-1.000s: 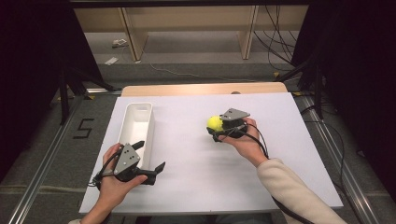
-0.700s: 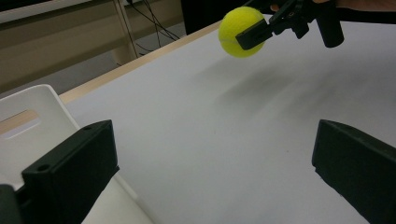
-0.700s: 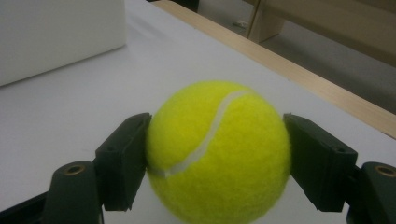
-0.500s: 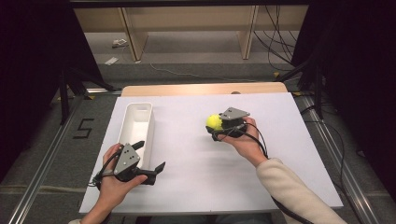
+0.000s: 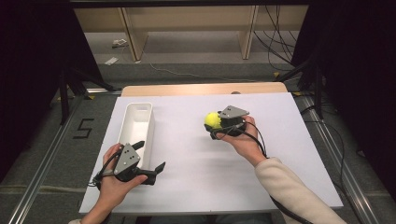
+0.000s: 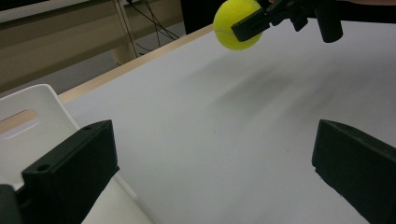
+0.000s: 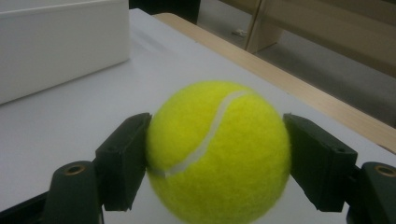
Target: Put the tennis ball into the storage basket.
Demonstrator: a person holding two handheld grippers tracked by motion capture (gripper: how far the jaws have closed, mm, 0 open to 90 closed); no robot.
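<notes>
A: Where does the work stand?

B: The pick-up looks done. The right gripper, right of centre in the high view, is clenched on the tennis ball. In the right gripper view the ball fills the lower middle of the frame, with a black jaw pressed against each side.

A: Is the ball off the table?

B: It seems so. In the left gripper view the ball sits at the top of the frame, pinched by the far gripper, with only a faint soft shadow on the white table well below it. That suggests it is lifted, though how high cannot be judged.

A: And the other gripper?

B: The left gripper is at the lower left of the high view, just beside the near end of the white bin. Its jaws stand wide apart with nothing between them; it is released and idle.

A: So what is left?

B: Judging by the layout, the bin is the likely destination. It lies in the left half of the high view, well apart from the ball, and its inside looks empty. The carry across the table, the lowering over the bin and the letting go all remain. Roughly the first part is complete; the transfer is not yet done.
</notes>
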